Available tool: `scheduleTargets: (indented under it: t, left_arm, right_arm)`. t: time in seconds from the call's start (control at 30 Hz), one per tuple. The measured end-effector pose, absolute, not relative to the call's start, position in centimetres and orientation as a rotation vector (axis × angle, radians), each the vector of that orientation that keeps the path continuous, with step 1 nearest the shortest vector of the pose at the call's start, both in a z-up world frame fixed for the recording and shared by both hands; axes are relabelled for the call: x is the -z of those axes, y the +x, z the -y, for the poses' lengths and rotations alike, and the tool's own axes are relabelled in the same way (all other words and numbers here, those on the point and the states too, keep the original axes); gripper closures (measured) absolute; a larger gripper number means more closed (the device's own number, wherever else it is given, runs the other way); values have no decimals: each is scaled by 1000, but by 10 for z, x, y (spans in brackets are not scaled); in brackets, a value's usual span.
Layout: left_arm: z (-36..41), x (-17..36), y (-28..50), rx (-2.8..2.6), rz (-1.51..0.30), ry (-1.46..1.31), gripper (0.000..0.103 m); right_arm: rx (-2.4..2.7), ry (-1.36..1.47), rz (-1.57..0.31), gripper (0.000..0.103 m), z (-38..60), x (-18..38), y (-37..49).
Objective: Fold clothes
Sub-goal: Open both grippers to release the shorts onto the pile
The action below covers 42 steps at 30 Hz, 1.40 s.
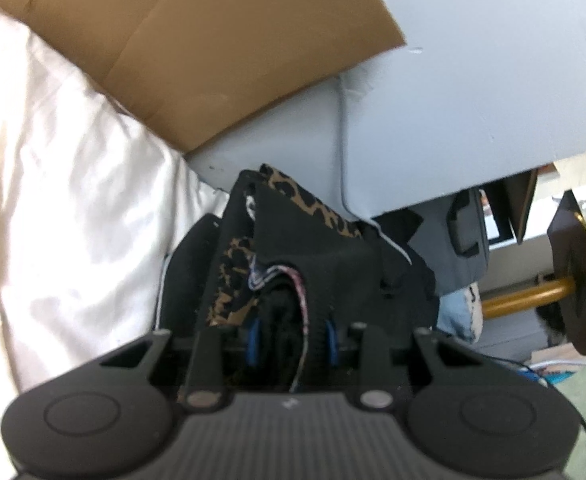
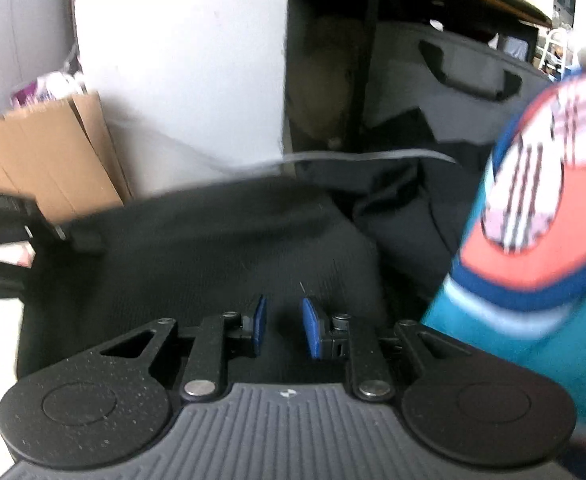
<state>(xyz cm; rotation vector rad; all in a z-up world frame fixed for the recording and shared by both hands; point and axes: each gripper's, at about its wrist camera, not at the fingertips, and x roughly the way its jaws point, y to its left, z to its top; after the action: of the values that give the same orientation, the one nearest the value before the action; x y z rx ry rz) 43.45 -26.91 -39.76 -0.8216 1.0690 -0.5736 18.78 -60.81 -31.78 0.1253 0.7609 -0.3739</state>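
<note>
Left gripper [image 1: 293,340] pads clamped on bunched black leopard-print garment [image 1: 293,240].

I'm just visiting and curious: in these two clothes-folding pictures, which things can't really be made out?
- Left wrist view: the left hand-held gripper is shut on a bunched black and leopard-print garment; the folds hide what kind of clothing it is and cover most of the pads.
- Right wrist view: the teal cloth with a round badge is blurred and cut off by the right edge, so its lettering is unreadable.
- Right wrist view: the black cloth under the open right hand-held gripper is blurred; its shape is unclear.
</note>
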Motion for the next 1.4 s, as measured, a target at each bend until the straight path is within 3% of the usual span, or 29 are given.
scheduleTargets:
  t: [0.4, 0.8, 1.1, 1.4]
  left_arm:
    - [271, 389, 429, 609, -1037, -739, 71]
    - [268, 388, 428, 594, -1029, -732, 71]
    - [272, 389, 434, 625, -1061, -700, 68]
    - [257, 372, 446, 628, -1036, -668, 40]
  right_arm:
    - [492, 158, -847, 76, 623, 353, 172]
    - [451, 181, -720, 76, 639, 337, 219]
    - [565, 113, -831, 77, 654, 355, 249]
    - [441, 182, -706, 76, 617, 322, 221]
